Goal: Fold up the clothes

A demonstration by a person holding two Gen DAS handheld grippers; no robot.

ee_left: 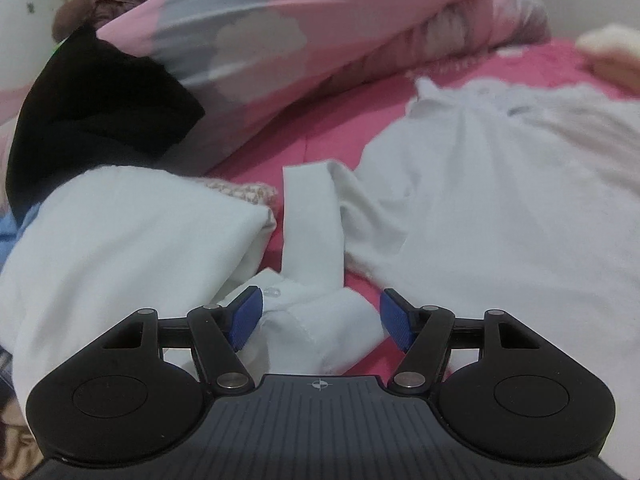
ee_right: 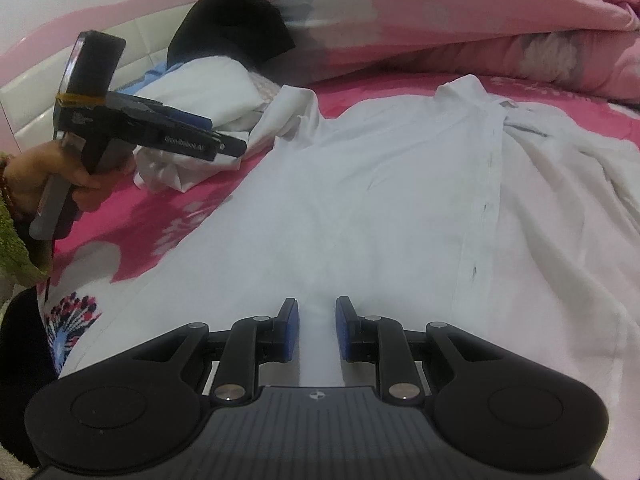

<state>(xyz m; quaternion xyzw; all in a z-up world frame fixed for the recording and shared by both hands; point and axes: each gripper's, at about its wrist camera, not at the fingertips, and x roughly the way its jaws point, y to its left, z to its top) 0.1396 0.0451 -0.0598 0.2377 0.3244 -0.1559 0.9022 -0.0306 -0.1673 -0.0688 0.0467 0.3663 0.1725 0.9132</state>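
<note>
A white button-up shirt [ee_right: 360,200] lies spread on the pink bedsheet [ee_right: 160,216], collar at the far end. My right gripper [ee_right: 318,328] is at its near edge, its pads a narrow gap apart with white cloth filling that gap. The shirt's sleeve [ee_left: 312,216] trails toward my left gripper [ee_left: 320,318]. The buttoned cuff [ee_left: 296,320] lies between the left gripper's wide-apart blue pads, and the right-hand pad [ee_left: 394,320] stands clear of the cloth. In the right wrist view a hand [ee_right: 80,178] holds the left gripper [ee_right: 224,146] over the crumpled sleeve end [ee_right: 172,168].
A rumpled pink duvet [ee_right: 440,12] rises along the far side of the bed. A black garment [ee_left: 100,108] and a pile of folded white cloth [ee_left: 140,240] lie to the left. A white padded headboard [ee_right: 100,92] closes off the left side.
</note>
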